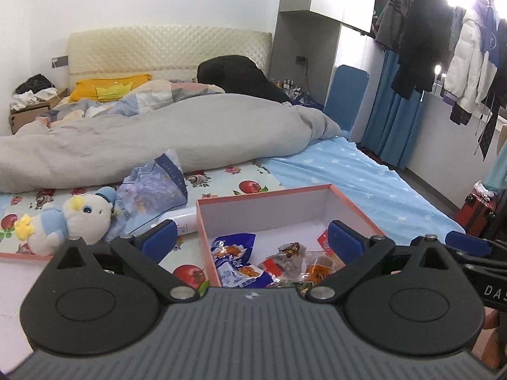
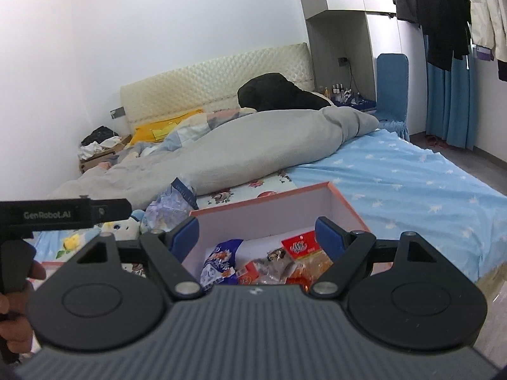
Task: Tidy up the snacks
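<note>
Hovering wide and empty, both grippers, left (image 1: 252, 237) and right (image 2: 258, 234), face snacks (image 2: 263, 262) in your box (image 2: 348, 204) directly ahead.

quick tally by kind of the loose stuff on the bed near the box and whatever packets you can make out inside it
Pink-rimmed box: 1
Snack packets clearly told apart in it: 3 (blue-and-white packet, red packet, clear wrapped snack); more lie underneath, uncountable
Plush duck: 1
Tissue pack: 1
White bottle: 1
Total: 7
</note>
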A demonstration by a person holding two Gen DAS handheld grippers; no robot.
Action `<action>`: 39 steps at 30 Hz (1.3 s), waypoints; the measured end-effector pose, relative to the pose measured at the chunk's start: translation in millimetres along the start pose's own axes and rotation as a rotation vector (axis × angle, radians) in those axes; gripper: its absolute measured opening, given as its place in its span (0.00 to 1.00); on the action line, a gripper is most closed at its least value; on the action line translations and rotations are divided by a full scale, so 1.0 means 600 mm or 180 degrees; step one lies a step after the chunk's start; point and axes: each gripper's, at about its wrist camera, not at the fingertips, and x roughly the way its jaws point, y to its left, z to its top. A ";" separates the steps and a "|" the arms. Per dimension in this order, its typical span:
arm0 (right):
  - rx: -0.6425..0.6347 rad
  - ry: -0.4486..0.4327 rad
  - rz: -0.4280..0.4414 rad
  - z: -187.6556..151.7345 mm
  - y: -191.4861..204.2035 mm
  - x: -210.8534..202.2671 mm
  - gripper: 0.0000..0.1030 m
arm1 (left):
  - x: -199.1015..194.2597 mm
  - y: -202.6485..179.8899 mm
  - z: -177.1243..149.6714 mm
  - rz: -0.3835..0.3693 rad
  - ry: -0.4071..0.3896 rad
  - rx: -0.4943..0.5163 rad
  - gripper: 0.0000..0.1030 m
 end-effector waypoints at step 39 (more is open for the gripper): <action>-0.0014 0.0168 -0.0131 -0.054 0.003 -0.043 0.80 | -0.056 0.023 -0.067 0.0236 0.0178 -0.0240 1.00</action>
